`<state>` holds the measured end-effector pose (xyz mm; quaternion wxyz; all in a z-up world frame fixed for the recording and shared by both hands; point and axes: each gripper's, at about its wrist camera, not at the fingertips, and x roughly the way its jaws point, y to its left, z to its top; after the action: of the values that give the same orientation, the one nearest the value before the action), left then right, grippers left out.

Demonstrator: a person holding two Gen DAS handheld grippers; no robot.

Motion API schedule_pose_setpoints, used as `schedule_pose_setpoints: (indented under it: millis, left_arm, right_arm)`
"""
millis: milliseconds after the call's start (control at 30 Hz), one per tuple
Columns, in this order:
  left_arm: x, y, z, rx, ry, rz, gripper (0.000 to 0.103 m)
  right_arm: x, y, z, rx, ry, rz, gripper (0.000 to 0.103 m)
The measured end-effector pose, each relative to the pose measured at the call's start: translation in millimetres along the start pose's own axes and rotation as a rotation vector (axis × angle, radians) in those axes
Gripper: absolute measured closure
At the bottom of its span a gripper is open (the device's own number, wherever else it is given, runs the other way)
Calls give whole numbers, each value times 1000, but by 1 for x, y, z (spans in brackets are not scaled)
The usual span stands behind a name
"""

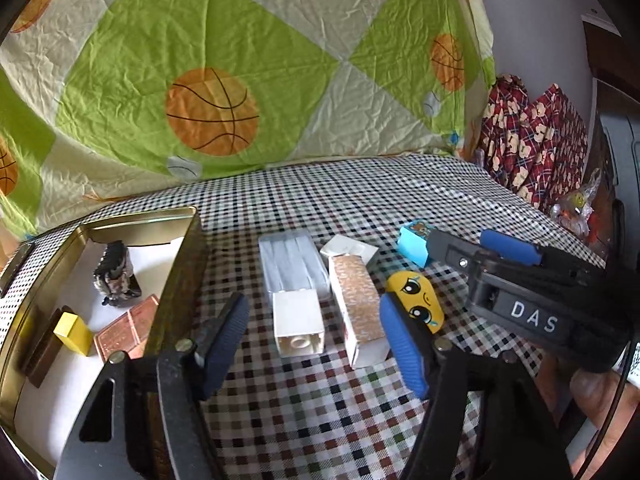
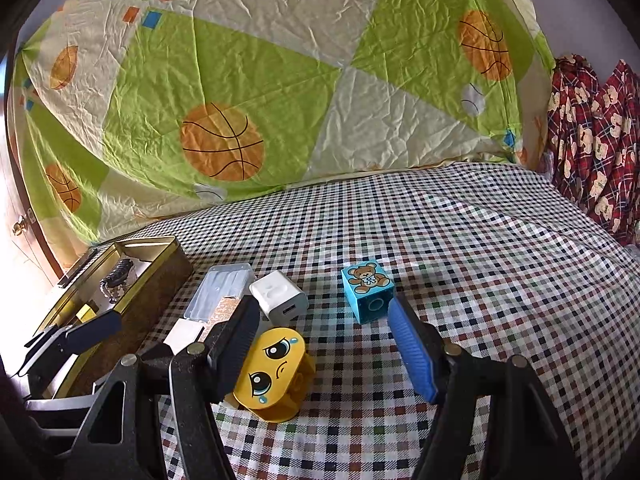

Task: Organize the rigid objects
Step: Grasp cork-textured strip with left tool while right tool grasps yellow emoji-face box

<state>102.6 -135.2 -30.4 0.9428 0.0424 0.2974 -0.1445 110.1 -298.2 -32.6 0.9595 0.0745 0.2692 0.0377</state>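
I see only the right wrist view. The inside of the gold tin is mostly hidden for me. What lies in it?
Observer: A yellow block lies in the tin, beside a copper-coloured bar.
Operator: Is anything else inside?
Observer: A dark toy figure stands further back.
Operator: How does the white block outside lie?
Observer: The white block lies on its side in front of the grey case, hollow underside facing the left camera.
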Motion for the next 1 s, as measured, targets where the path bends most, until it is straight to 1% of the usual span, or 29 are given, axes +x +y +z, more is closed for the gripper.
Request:
schedule_pose_setpoints:
  millis: [67, 133, 200, 267, 333, 367, 467, 567, 667, 900, 1000]
  left_arm:
    - [6, -7, 0, 20, 16, -9, 46]
    - [14, -12, 1, 28, 38, -16, 50]
    - [22, -17, 3, 32, 66, -42, 60]
    - [26, -21, 5, 42, 70, -46, 61]
    - [34, -27, 5, 64, 102, -59, 61]
    - [37, -28, 6, 66, 117, -65, 65]
    - [38, -32, 8, 86, 111, -64, 66]
    - [37, -33, 8, 93, 109, -67, 77]
    - [37, -29, 9, 78, 112, -81, 77]
    - [38, -29, 10, 78, 114, -81, 77]
    - [35, -26, 10, 68, 103, -89, 79]
  right_arm:
    - [1, -2, 0, 11, 3, -10, 34]
    - [1, -3, 0, 17, 6, -13, 34]
    - [2, -4, 0, 22, 13, -18, 34]
    - [3, -4, 0, 27, 19, -21, 34]
    - [4, -5, 0, 31, 23, -24, 34]
    - [4, -5, 0, 32, 24, -25, 34]
    - [5, -6, 1, 35, 26, -28, 34]
    - [5, -6, 1, 35, 29, -30, 34]
    - [6, -7, 1, 41, 30, -32, 34]
    - [5, -6, 1, 35, 25, -45, 34]
    - [4, -5, 1, 30, 21, -47, 34]
